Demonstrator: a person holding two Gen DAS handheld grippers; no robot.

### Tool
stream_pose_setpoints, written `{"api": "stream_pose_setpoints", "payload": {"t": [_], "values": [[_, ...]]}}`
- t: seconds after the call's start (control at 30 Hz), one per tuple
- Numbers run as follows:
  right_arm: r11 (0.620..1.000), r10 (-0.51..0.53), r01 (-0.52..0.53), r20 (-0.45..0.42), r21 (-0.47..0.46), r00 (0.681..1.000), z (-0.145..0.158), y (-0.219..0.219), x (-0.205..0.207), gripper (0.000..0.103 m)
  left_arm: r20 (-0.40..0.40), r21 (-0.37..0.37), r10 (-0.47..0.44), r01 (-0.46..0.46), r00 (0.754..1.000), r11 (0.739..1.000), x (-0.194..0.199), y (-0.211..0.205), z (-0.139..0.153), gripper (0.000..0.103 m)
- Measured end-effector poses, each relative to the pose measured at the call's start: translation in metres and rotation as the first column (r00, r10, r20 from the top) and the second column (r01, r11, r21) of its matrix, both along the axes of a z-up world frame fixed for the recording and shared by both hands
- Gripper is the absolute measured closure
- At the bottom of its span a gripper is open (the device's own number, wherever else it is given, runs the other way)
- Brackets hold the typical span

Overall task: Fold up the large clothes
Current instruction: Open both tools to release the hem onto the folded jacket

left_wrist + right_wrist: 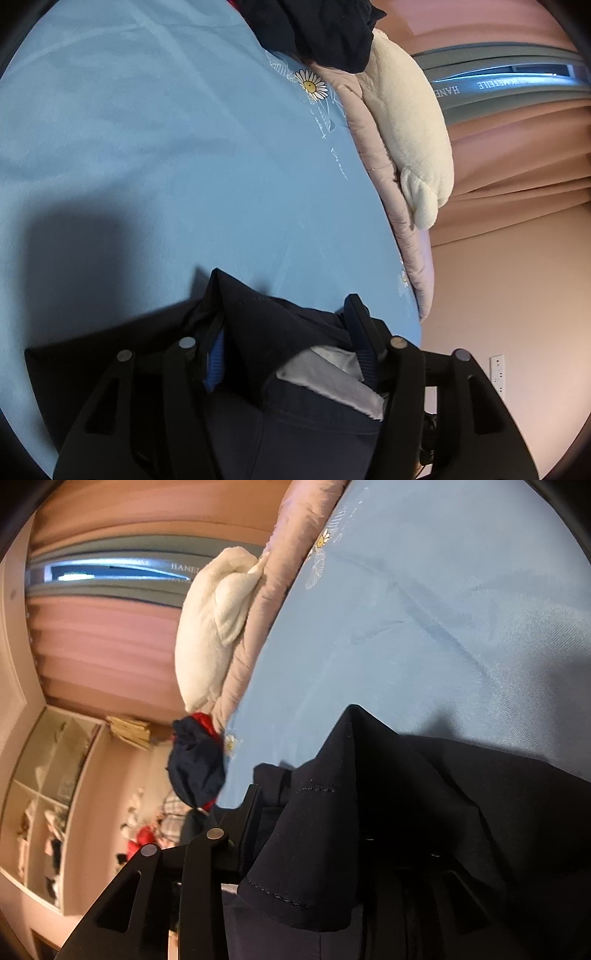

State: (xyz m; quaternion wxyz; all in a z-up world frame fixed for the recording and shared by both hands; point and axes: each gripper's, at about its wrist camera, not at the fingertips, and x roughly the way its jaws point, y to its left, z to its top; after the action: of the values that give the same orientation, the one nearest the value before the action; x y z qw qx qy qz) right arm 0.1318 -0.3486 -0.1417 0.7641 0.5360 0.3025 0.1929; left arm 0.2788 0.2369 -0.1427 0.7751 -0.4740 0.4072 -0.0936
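Observation:
A dark navy garment lies bunched on the light blue bed sheet, with a grey inner patch showing. My left gripper stands open; its blue-padded fingers sit either side of the cloth, which lies loosely between them. In the right wrist view the same garment rises in a peaked fold and drapes over my right gripper. The left one of its fingers stands off to the side, away from the middle; the other is hidden under the cloth.
A pink quilt and a cream plush blanket lie along the bed's edge. A heap of dark and red clothes sits at the sheet's corner. Beyond are pink curtains, a wall socket and open shelves.

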Motion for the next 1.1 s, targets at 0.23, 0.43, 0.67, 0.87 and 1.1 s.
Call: {"api": "stream_pose_setpoints", "payload": {"t": [0.23,0.43,0.67,0.87,1.1], "values": [[0.996,-0.04,0.037,0.036,0.075,0.999,-0.001,-0.007,0.005,0.06,0.012,0.017,0.038,-0.039,0.999,0.999,0.009,0.007,0.001,0.042],[0.992,-0.103,0.1,0.041,0.073,0.994,0.0,-0.017,0.008,0.059,-0.009,0.125,0.084,-0.083,0.996,0.989,0.018,0.015,0.001,0.041],[0.973,-0.221,0.223,0.039,-0.061,0.974,0.018,-0.024,-0.009,0.048,0.018,0.254,0.045,-0.048,0.999,0.966,0.002,0.01,0.024,0.041],[0.935,-0.262,0.267,0.051,-0.235,0.964,0.043,-0.026,-0.039,0.047,0.093,0.478,-0.152,0.089,0.984,0.874,-0.039,-0.024,0.059,0.04],[0.861,-0.179,0.189,0.068,-0.471,0.982,0.059,-0.01,-0.094,0.048,0.103,0.625,-0.357,0.219,0.929,0.75,-0.115,-0.066,0.057,0.04]]}}
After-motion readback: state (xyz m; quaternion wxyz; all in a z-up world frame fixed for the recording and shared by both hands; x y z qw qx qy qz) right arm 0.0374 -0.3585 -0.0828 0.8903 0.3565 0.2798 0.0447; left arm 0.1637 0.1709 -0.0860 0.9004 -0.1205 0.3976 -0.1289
